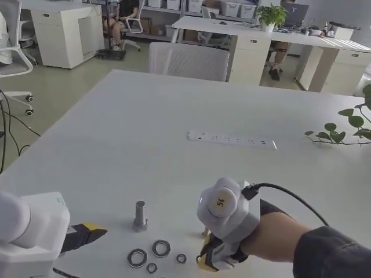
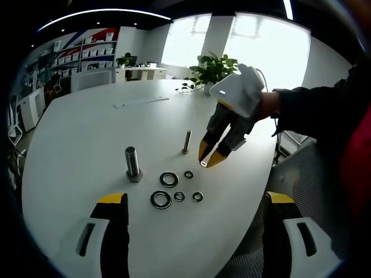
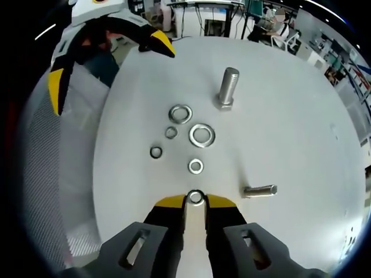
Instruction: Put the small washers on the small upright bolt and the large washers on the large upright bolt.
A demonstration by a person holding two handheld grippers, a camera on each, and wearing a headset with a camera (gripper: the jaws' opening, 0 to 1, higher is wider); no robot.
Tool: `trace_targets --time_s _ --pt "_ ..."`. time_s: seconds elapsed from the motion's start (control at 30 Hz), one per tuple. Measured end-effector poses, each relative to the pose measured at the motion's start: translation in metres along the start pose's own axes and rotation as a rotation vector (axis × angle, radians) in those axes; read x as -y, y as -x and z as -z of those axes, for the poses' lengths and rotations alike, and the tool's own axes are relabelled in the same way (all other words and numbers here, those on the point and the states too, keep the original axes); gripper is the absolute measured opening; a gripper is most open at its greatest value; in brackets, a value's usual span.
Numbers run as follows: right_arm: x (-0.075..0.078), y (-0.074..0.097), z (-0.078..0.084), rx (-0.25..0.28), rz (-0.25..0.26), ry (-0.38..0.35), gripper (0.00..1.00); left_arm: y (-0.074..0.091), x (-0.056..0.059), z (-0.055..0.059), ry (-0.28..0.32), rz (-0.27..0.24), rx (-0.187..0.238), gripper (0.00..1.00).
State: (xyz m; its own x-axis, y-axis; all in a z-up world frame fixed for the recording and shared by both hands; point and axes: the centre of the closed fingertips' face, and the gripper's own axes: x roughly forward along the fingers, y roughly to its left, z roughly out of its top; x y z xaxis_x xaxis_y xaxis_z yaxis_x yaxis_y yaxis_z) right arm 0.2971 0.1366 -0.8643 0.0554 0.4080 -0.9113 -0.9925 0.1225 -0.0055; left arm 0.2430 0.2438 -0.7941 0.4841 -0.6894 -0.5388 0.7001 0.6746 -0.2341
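The right tool is clamped shut on one small washer, holding it close to the small upright bolt. The left tool has its jaws wide apart and grips nothing. Two large washers and three loose small washers lie flat on the white bench. They sit in a cluster just beside the large upright bolt, between the two tools.

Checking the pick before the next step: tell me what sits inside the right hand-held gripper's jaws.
A small washer, pinched at the yellow tips of the right hand-held gripper. Its hole and upper rim show; the tips cover its sides.
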Motion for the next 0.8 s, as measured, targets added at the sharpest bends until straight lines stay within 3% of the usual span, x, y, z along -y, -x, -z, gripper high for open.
trace_targets --time_s 0.33,0.8 --pt "0.002 0.02 0.012 0.007 0.025 -0.032 0.13 -0.003 0.002 -0.002 -0.004 0.01 0.001 0.97" --pt "0.018 0.051 0.019 -0.004 0.085 -0.028 0.13 -0.004 0.004 -0.003 -0.007 0.013 0.007 0.97"
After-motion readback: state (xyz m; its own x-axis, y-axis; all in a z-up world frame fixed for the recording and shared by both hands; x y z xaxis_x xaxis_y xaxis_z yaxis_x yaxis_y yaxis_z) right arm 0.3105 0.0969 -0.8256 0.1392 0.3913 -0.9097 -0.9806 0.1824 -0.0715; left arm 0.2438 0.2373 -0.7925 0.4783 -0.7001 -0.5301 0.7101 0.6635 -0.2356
